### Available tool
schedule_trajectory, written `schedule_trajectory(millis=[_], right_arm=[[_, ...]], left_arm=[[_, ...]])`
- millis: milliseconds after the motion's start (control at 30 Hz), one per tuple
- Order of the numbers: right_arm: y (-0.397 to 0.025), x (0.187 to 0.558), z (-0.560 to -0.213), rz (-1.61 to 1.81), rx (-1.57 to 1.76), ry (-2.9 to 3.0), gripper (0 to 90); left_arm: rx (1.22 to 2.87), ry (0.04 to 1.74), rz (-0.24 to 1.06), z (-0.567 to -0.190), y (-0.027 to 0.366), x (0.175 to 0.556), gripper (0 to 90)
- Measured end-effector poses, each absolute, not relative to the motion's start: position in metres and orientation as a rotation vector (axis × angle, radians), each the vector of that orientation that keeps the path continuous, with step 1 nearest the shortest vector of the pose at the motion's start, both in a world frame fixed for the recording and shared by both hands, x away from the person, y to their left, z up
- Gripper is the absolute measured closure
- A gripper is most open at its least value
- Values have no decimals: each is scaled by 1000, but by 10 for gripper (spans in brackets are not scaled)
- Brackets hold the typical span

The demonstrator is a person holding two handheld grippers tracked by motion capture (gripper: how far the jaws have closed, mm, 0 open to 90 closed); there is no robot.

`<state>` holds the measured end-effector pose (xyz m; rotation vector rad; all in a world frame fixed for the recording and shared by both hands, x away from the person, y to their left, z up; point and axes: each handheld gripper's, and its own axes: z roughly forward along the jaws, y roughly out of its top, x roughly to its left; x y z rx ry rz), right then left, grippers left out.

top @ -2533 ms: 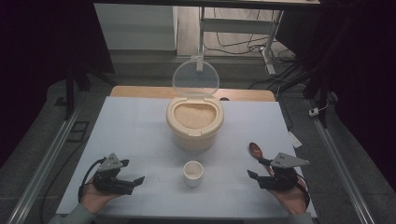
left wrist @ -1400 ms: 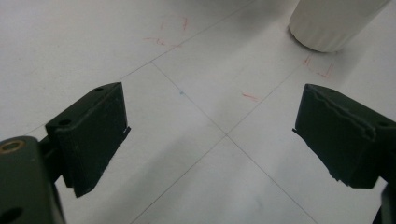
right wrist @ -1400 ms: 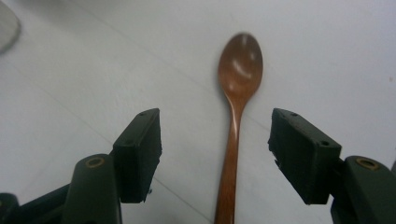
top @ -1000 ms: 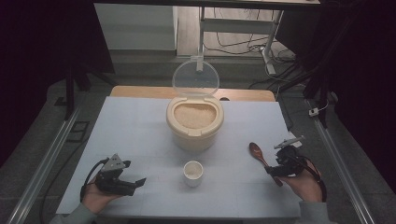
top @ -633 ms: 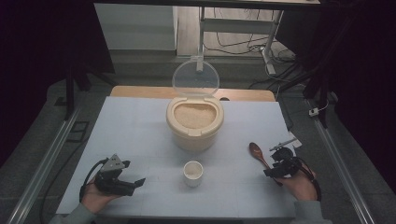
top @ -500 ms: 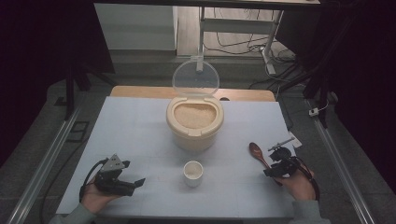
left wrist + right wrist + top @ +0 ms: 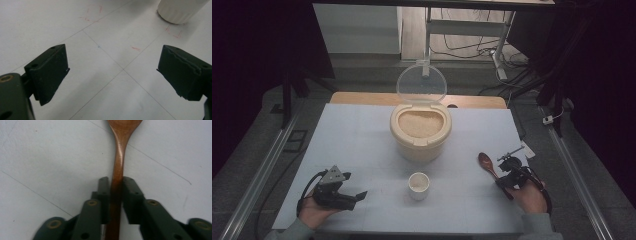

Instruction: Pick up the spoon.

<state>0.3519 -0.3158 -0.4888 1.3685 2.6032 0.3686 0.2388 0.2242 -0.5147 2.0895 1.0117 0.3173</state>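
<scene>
Wooden spoon: lies flat on the white table, to the right of the rice container and slightly nearer the person, bowl end pointing toward the container. Seen from the right gripper view, the handle runs straight between the two black jaws, which have closed on it about midway along the handle; the right gripper is thus clamped on the spoon. The mid-handle hold appears chosen so the bowl end stays free for scooping and the tool balances when lifted.

Rice container: cream tub, filled with rice, its clear lid standing upright at the back edge. The lid position leaves the mouth open to an approach from the person's side.

Small white cup: stands in front of the container, on the person's side, empty as far as can be judged. Its position suggests it is to receive rice.

Left gripper: rests on the table to the left of the cup, well apart from the container, jaws spread wide with nothing between them. It seems placed on standby, possibly to steady the cup.
</scene>
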Motion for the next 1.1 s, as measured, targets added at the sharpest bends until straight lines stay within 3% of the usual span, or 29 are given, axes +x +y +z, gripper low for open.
schedule_trajectory(millis=[567, 1100], right_arm=[[-322, 349, -484, 465, 1332, 2599, 804], [-317, 333, -447, 820, 1174, 2612, 804]], left_arm=[[2098, 1018, 319, -516, 224, 240, 93], [2094, 1027, 322, -517, 227, 241, 93]])
